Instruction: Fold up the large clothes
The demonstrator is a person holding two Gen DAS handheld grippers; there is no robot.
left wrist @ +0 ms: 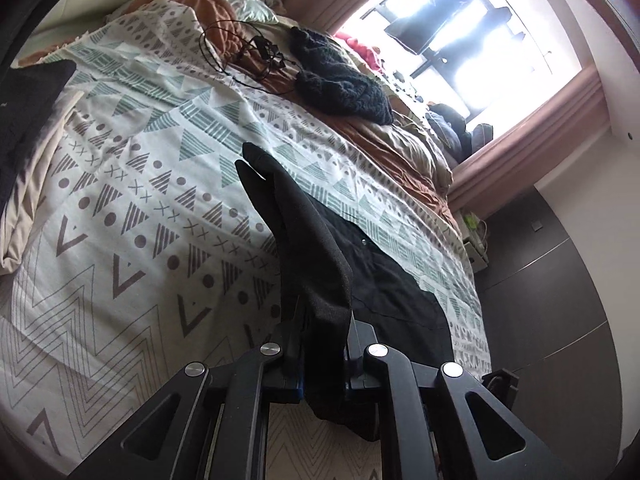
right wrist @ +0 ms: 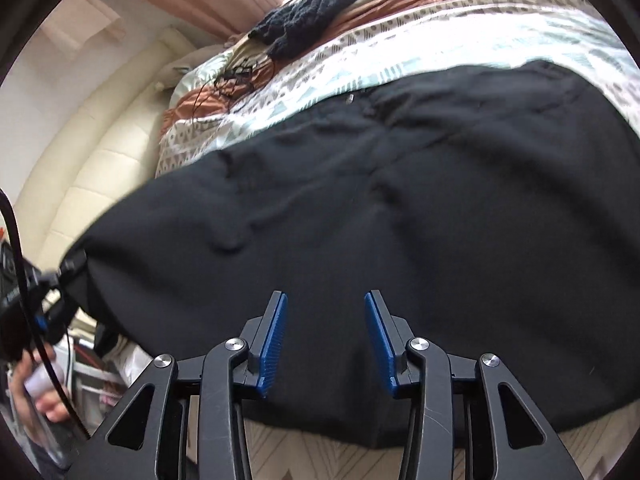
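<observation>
On the bed (left wrist: pixel 120 208), black garment (right wrist: pixel 400 200) pinched in left claw (left wrist: pixel 320 336), right claw (right wrist: pixel 325 300) released above it.

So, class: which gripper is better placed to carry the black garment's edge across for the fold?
Left. The left gripper is already shut on the black garment; the right gripper hangs over it with its jaws open and empty.

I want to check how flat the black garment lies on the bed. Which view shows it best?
The right wrist view: the black garment fills the frame, spread over the patterned bedspread with shallow wrinkles. The left wrist view shows mostly a lifted fold pinched in the left gripper, plus a strip lying beyond.
</observation>
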